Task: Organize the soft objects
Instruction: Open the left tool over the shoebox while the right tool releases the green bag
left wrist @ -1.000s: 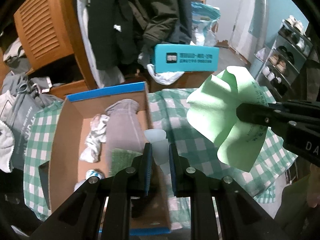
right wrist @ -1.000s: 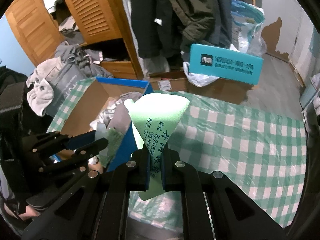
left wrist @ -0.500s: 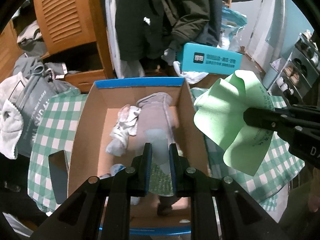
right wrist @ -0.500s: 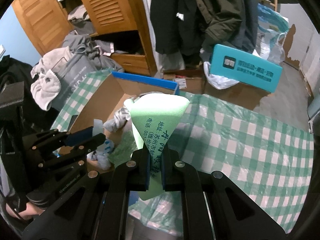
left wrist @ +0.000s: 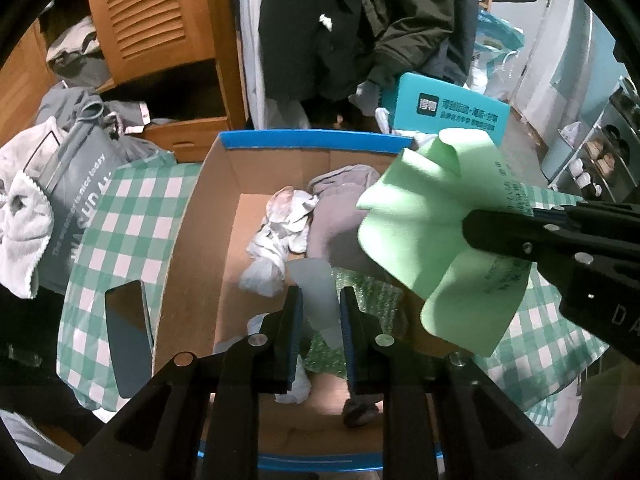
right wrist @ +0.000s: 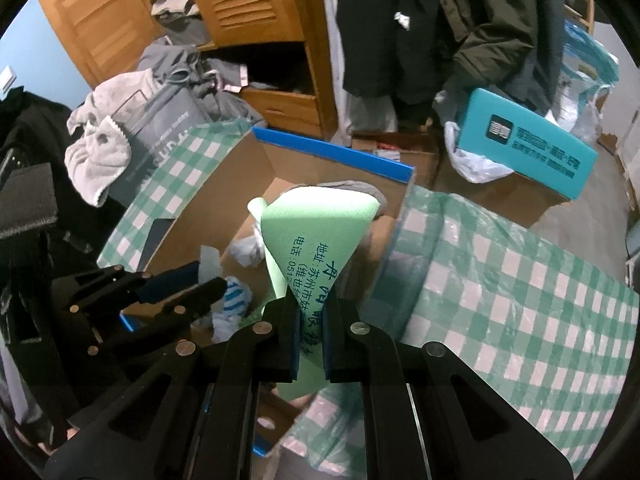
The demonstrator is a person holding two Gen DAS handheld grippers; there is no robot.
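A: What's on the left?

B: The left claw (left wrist: 319, 312) hangs over the cardboard box (left wrist: 192, 240) on the checked table (left wrist: 132, 224). Its jaws are opening, with a pale translucent sheet (left wrist: 316, 292) between them; I can't tell if the pads still pinch it.

A: And inside the box?

B: Crumpled white socks (left wrist: 276, 236) beside a grey garment (left wrist: 340, 216).

A: The right?

B: The right claw (right wrist: 311, 336) is clenched on a green cloth (right wrist: 316, 232) held above the box's right edge.
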